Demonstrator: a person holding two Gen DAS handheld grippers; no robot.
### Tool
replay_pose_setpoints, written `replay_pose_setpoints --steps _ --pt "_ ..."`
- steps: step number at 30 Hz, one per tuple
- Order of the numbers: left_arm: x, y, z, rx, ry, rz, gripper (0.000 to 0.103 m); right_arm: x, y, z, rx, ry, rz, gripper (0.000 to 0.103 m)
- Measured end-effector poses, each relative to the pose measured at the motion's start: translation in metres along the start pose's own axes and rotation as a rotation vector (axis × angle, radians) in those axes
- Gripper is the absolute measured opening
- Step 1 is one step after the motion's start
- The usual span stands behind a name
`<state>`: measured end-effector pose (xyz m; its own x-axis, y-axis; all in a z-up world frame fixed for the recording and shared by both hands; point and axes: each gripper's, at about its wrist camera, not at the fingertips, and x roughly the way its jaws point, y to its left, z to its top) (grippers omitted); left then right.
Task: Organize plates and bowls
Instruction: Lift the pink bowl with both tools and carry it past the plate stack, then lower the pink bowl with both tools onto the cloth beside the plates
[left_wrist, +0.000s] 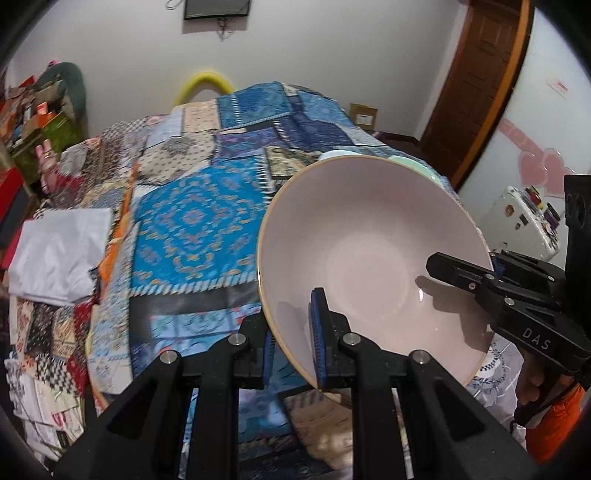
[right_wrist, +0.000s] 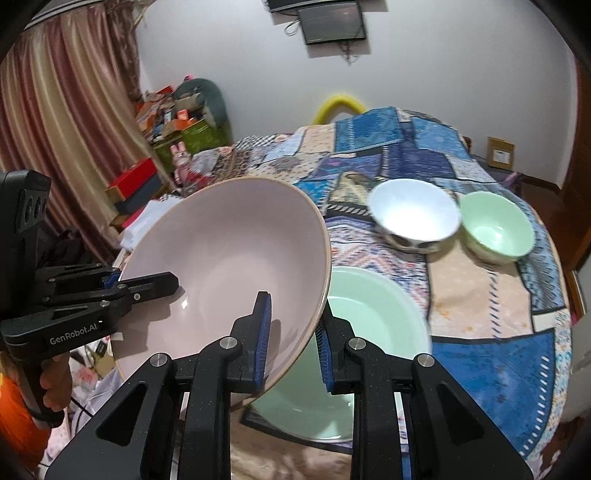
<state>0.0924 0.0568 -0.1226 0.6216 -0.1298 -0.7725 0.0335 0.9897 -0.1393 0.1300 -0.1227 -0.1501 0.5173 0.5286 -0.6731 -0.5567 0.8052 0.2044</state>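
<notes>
A large pink bowl (left_wrist: 373, 251) is held in the air above the table, tilted; it also shows in the right wrist view (right_wrist: 229, 258). My left gripper (left_wrist: 293, 339) is shut on its near rim, one blue pad inside and one outside. My right gripper (right_wrist: 293, 339) is shut on the opposite rim, and shows in the left wrist view (left_wrist: 461, 275). Below the pink bowl a large pale green bowl (right_wrist: 369, 332) sits on the table. A white bowl (right_wrist: 413, 212) and a small green bowl (right_wrist: 496, 225) stand further back.
The round table (right_wrist: 487, 302) has a blue patchwork cloth. A folded white cloth (left_wrist: 59, 251) lies at its left edge. Boxes and clutter (right_wrist: 177, 122) stand by the curtain. A brown door (left_wrist: 476, 81) is at the right.
</notes>
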Motion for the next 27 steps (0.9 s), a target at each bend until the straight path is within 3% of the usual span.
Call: replay_pose_setpoints --steps 12,27 --pt "-0.008 0.054 -0.024 -0.075 0.02 0.068 0.017 0.035 0.039 -0.001 -0.054 0.066 0.068 0.021" --pt "0.023 0.106 -0.049 -0.169 0.088 0.084 0.017 0.087 0.063 -0.007 -0.088 0.183 0.099 0.021"
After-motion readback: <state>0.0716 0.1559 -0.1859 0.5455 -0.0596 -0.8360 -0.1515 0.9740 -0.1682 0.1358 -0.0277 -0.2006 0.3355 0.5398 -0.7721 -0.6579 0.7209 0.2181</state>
